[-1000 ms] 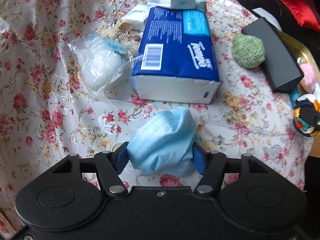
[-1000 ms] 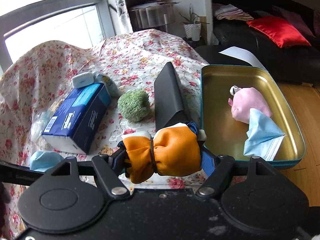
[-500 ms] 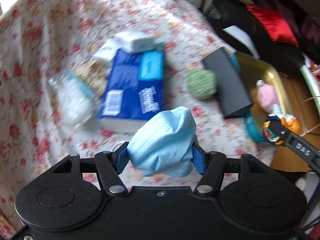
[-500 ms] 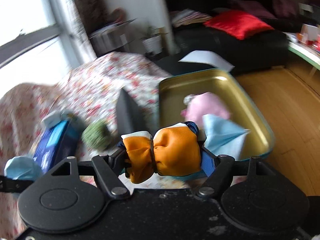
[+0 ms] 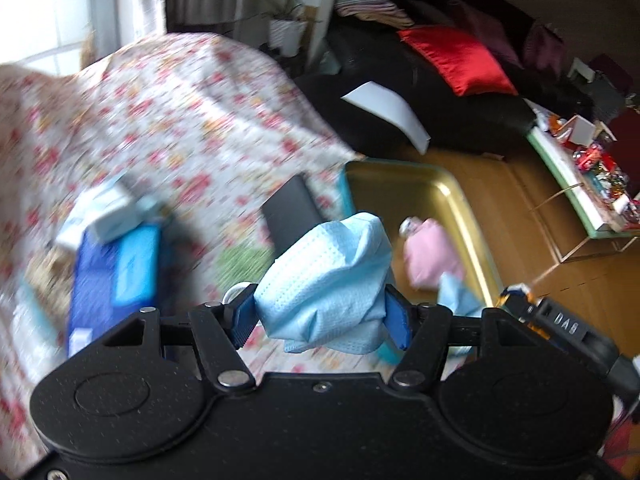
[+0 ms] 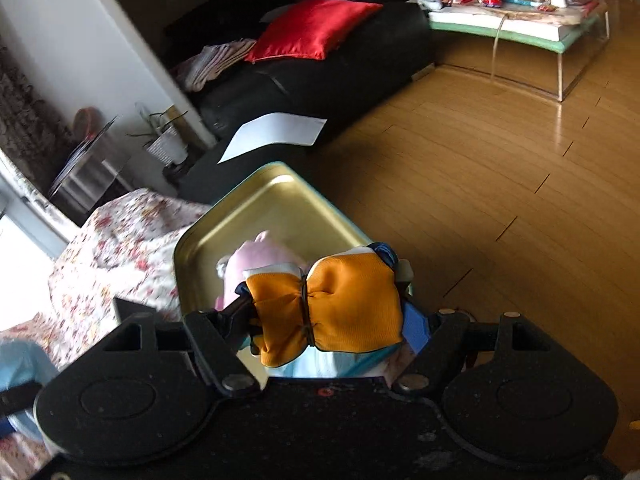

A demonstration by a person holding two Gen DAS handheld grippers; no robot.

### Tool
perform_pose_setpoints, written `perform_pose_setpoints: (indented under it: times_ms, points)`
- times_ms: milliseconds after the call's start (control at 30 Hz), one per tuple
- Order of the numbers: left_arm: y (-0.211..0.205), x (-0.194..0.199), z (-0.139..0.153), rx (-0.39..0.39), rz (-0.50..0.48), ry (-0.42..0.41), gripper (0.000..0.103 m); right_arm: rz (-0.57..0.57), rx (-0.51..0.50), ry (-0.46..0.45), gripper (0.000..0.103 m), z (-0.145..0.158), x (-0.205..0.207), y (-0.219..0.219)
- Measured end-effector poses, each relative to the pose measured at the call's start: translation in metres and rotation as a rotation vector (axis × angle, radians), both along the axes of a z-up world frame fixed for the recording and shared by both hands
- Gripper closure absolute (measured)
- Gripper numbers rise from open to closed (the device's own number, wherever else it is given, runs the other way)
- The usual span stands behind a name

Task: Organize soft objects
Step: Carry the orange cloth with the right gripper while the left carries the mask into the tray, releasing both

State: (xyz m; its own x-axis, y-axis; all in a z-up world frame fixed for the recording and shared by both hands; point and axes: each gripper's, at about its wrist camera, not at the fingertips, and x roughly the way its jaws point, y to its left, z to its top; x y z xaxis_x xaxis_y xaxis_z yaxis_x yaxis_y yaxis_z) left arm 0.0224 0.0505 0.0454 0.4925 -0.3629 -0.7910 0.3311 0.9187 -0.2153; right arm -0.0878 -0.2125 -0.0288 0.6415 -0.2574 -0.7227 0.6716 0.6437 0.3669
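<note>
Left hand-held gripper (image 5: pixel 322 316) clamps a crumpled blue face mask (image 5: pixel 326 284) between its blue pads, above the flowered worktop (image 5: pixel 160 128). Ahead and to its right lies the gold tray (image 5: pixel 460 196), holding a pink soft toy (image 5: pixel 430 252). Right hand-held gripper (image 6: pixel 326 316) grips an orange cloth bundle (image 6: pixel 332 304) directly over that tray (image 6: pixel 256 200), the pink toy (image 6: pixel 256 260) just beyond it.
</note>
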Motion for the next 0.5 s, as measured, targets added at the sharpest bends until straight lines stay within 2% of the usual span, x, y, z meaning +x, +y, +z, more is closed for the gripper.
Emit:
perform_pose_setpoints:
  times_ms: [267,400,500]
  points:
    - [-0.052,0.045,0.01,-0.036,-0.022,-0.034,0.043,-0.017,-0.08,-0.002,0.029,0.007,0.04,-0.023]
    - [-0.076,0.064,0.012,-0.041,-0.037,-0.044,0.043,-0.01,-0.163,-0.012,0.028,0.0,0.056,-0.025]
    - [-0.093,0.079,0.009,-0.032,-0.046,-0.039,0.043,0.023,-0.13,-0.003,0.028,-0.007,0.057,-0.025]
